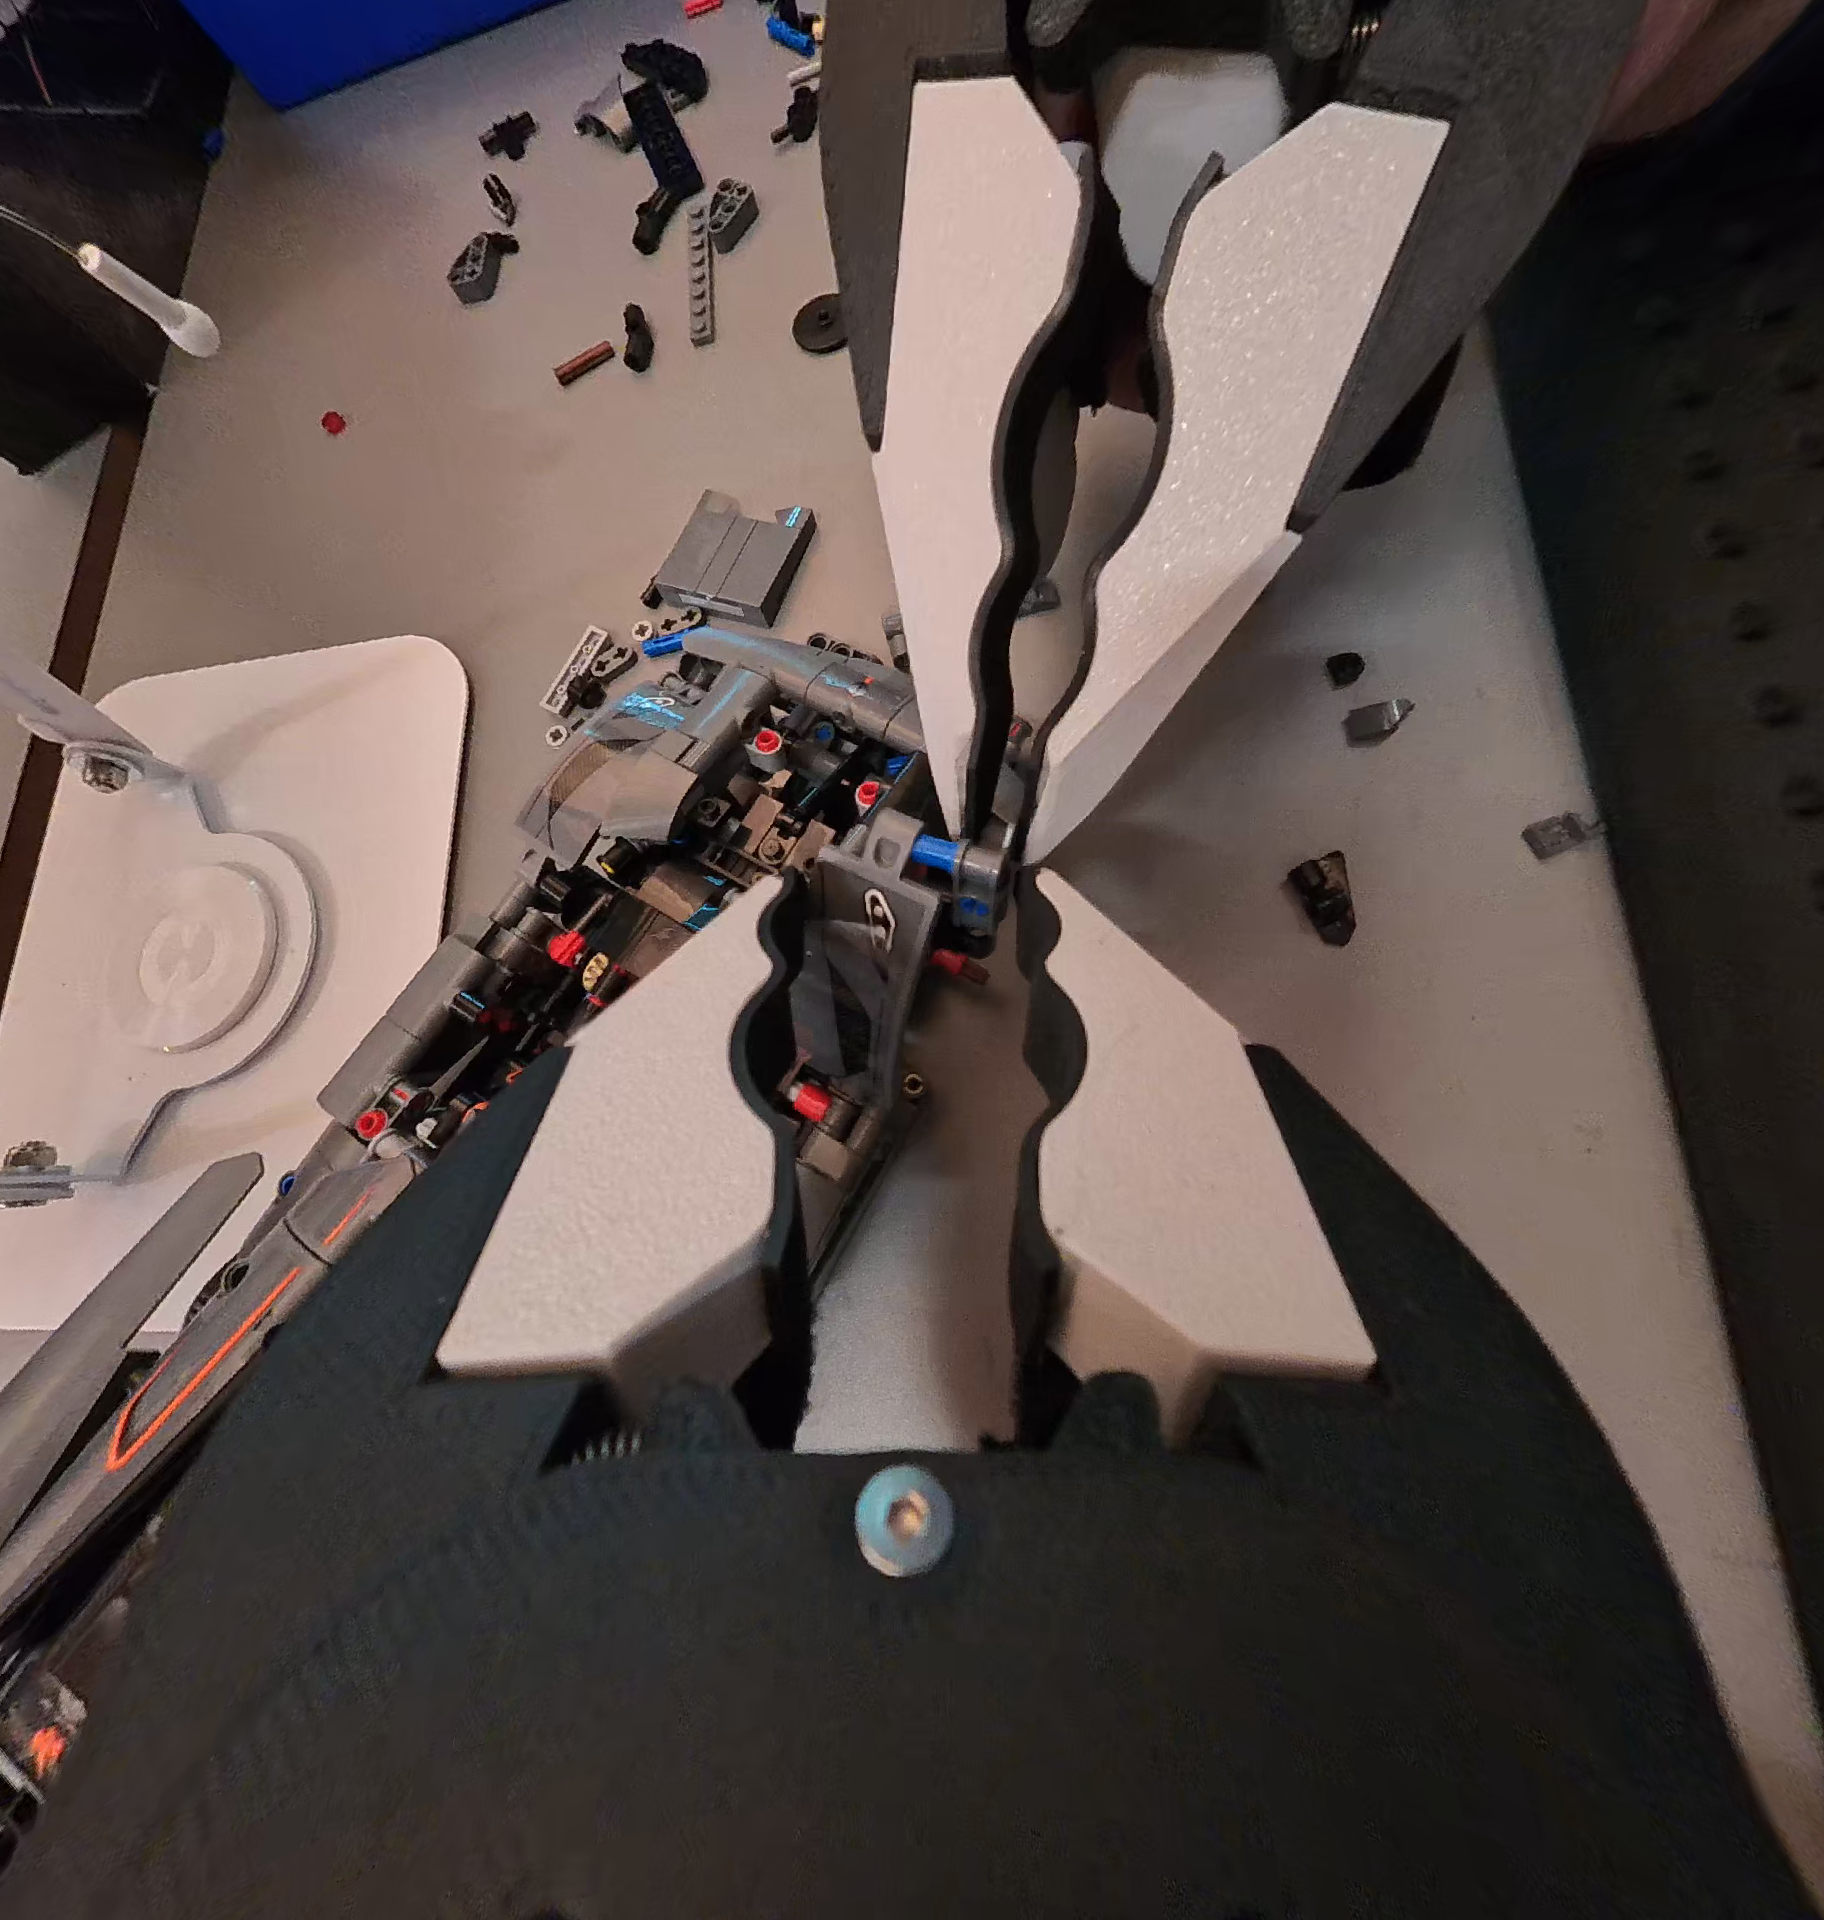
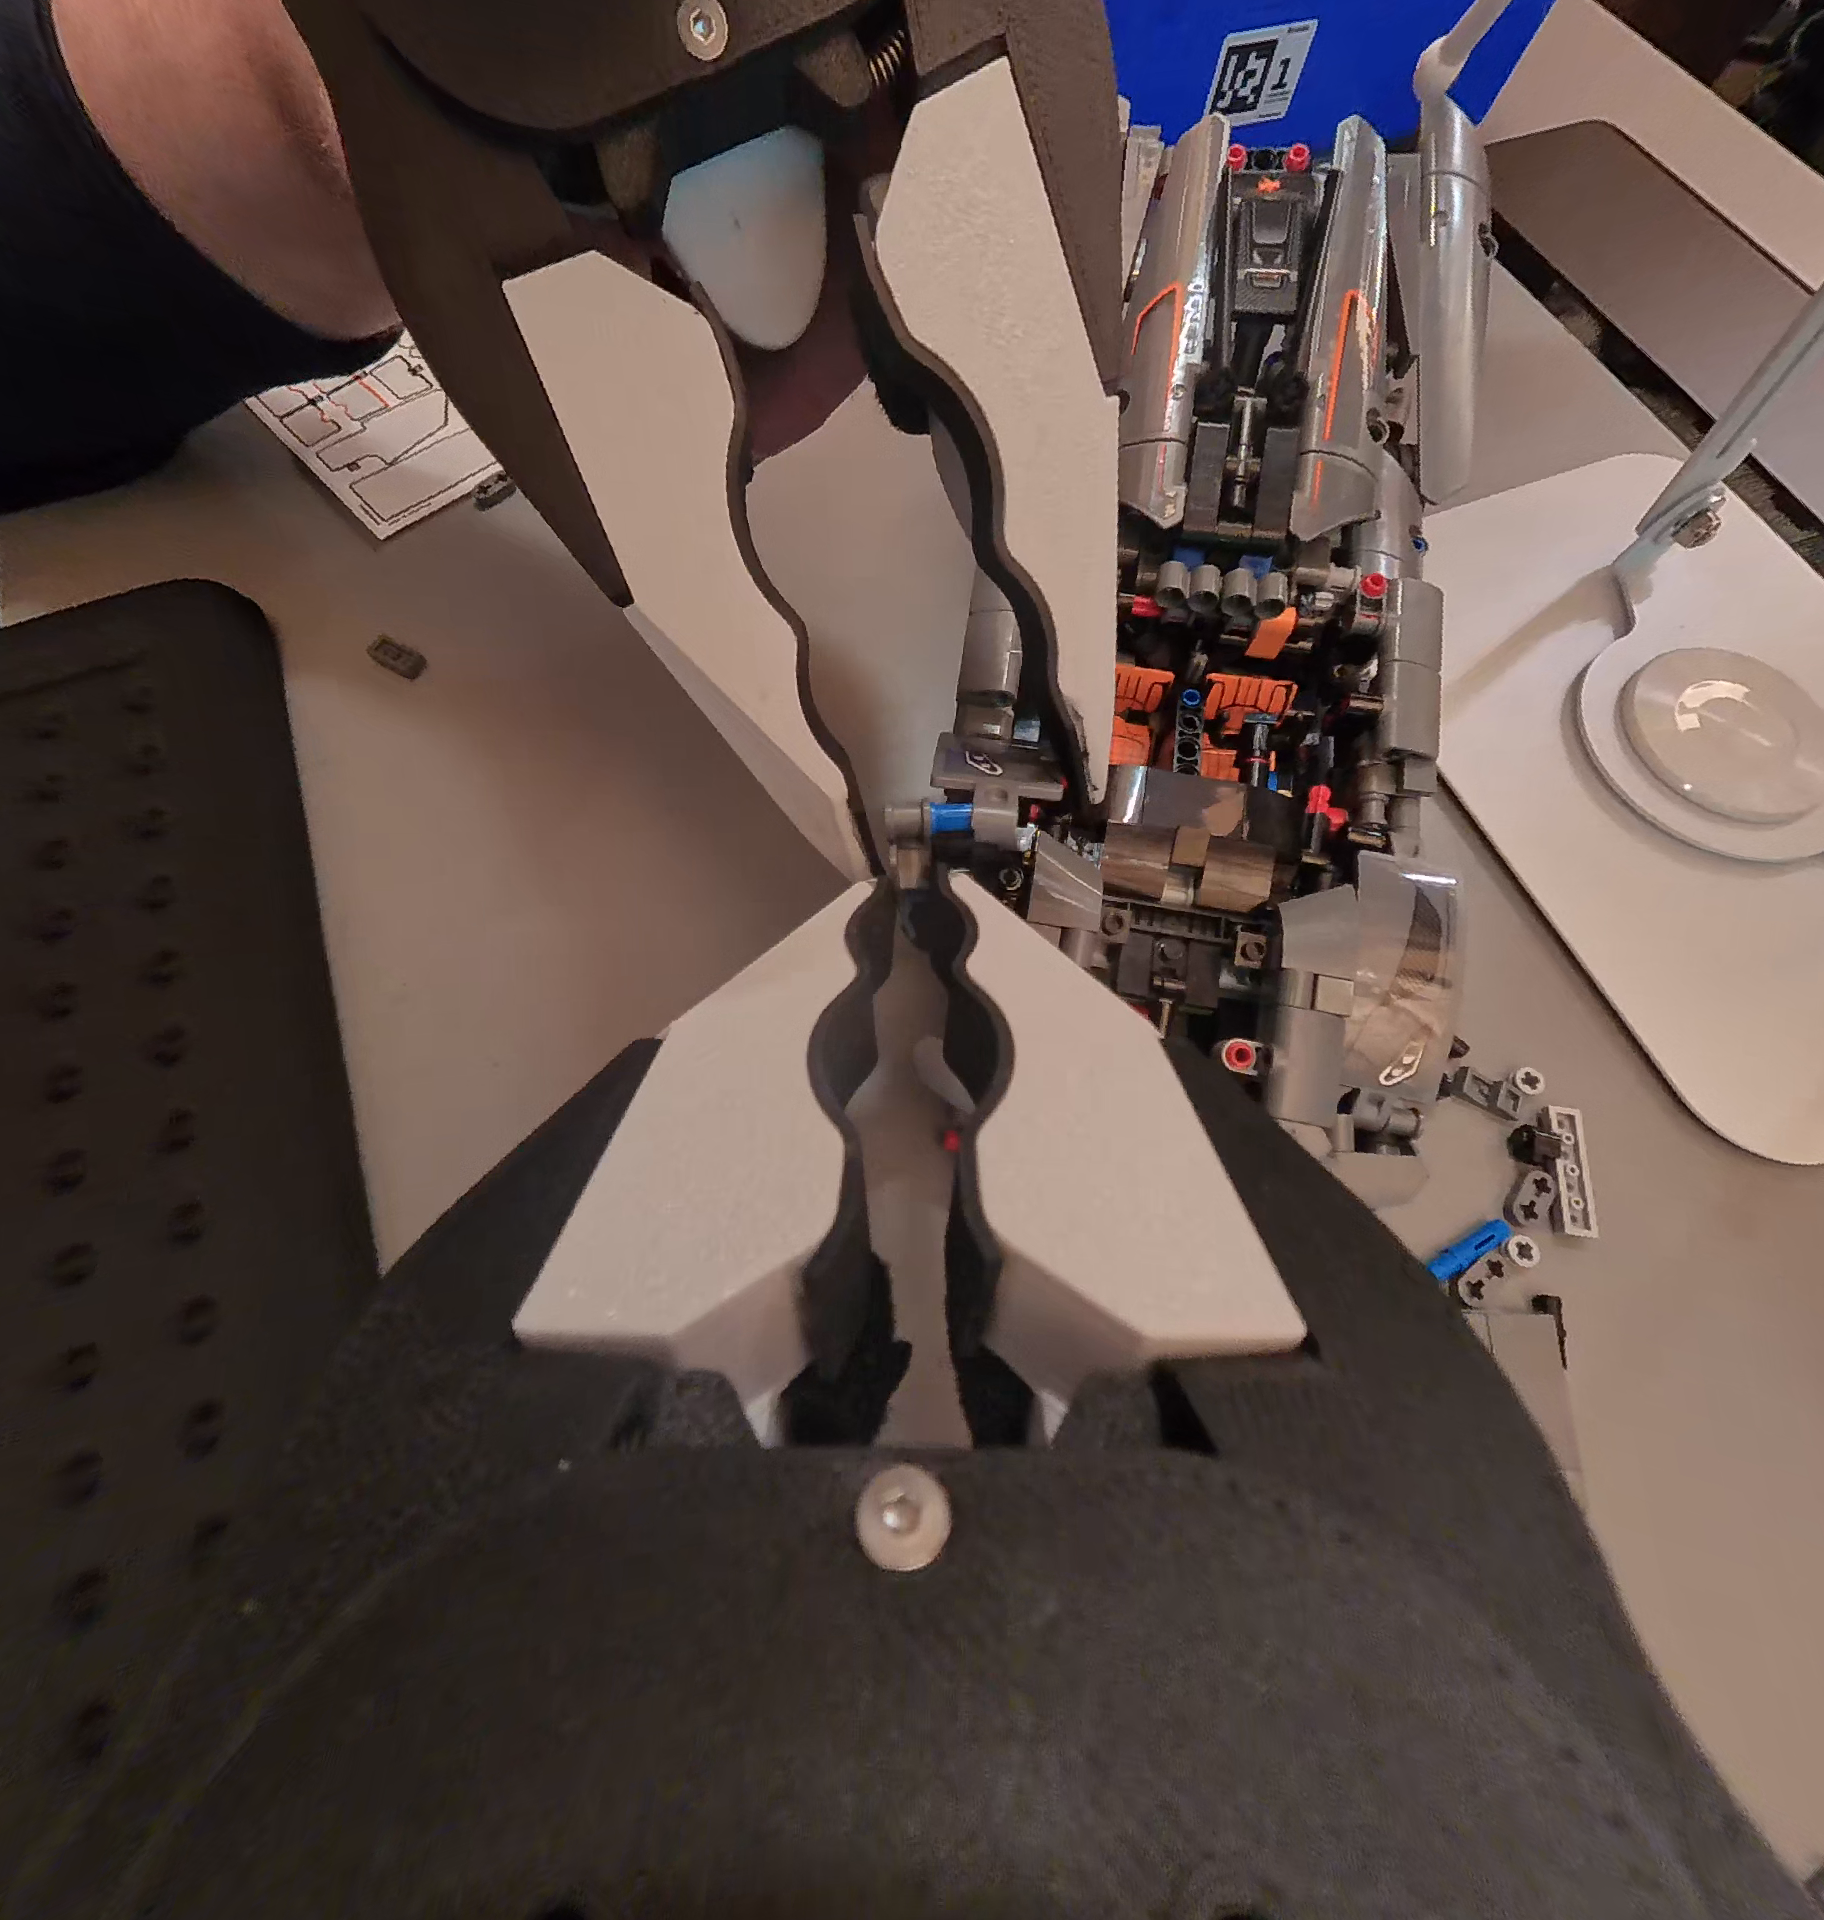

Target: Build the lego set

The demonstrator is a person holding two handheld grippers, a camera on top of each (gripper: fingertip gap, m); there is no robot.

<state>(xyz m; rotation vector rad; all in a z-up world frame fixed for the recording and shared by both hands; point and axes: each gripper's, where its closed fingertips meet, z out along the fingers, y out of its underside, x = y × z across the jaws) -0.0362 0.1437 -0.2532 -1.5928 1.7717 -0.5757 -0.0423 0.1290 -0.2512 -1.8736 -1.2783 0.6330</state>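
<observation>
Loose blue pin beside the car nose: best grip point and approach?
Grip the blue pin across the middle of its shaft, coming straight down from above. It lies flat on the table, one end against the grey connectors, the other free. Set the fingers across its length and keep toward the free end; a side approach would likely bump the neighbours or the car.

A white stand base (image 1: pixel 295 790) with a clear round lens (image 2: pixel 1729 732) sits on my grey worktop (image 1: pixel 388 520), a blue bin (image 1: pixel 347 42) behind and a black perforated mat (image 2: pixel 108 935) alongside.
</observation>
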